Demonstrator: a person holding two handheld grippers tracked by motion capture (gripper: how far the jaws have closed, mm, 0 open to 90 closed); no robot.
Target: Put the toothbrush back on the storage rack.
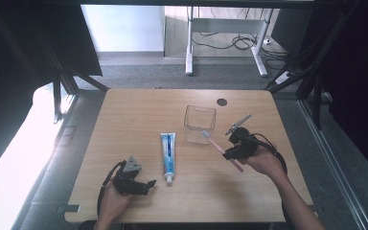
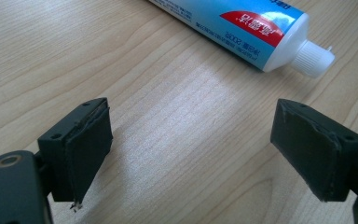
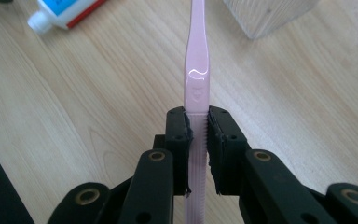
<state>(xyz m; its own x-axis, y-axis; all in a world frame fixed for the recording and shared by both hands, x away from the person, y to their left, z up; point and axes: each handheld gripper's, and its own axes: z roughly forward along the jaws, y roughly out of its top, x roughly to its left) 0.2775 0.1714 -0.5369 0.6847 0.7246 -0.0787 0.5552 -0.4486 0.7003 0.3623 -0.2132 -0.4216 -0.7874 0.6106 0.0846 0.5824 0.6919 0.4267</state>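
Right tongs (image 3: 197, 128) clamped tight on pink toothbrush (image 3: 196, 70) at lower handle, brush lifted off worktop (image 1: 124, 124), head just by clear cup (image 1: 200, 123). Best kept upright w/ grip firm, head aimed over cup rim, lowered slow; prob. bristle end leading, hard to tell. Left tongs (image 2: 191, 154) wide open, empty, resting nr toothpaste tube (image 2: 242, 28).
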